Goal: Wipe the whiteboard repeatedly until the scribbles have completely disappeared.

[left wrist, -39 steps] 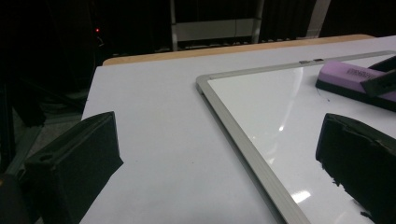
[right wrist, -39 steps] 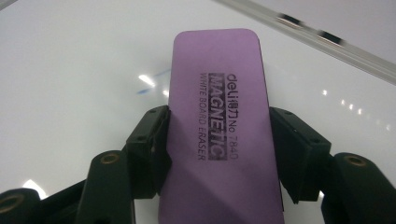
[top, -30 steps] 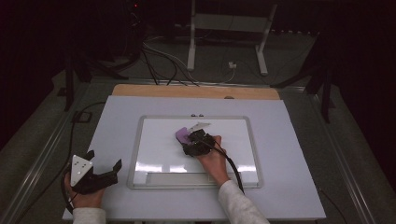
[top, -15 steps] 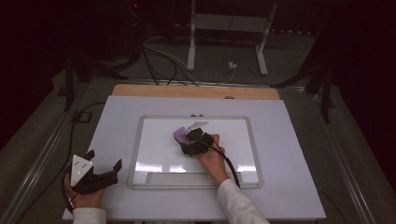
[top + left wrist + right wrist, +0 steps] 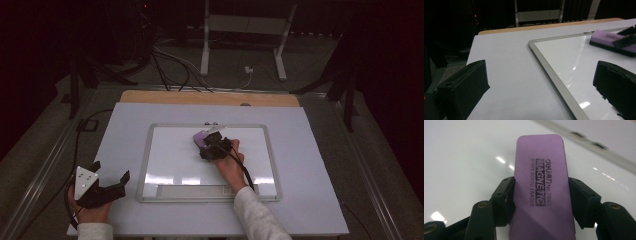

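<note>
The right tool (image 5: 540, 202) pinches the purple magnetic eraser (image 5: 541, 195) flat on the whiteboard (image 5: 165, 150), which looks clean already; the left tool (image 5: 107, 182) rests spread on the desk (image 5: 125, 120)

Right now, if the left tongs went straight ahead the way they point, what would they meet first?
Probably the whiteboard: its grey frame crosses their line over the table. Depth is unclear; the left tongs stand open.

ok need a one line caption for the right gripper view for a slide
Right gripper clamps a purple magnetic eraser by its long sides, flat on the glossy whiteboard.
</note>
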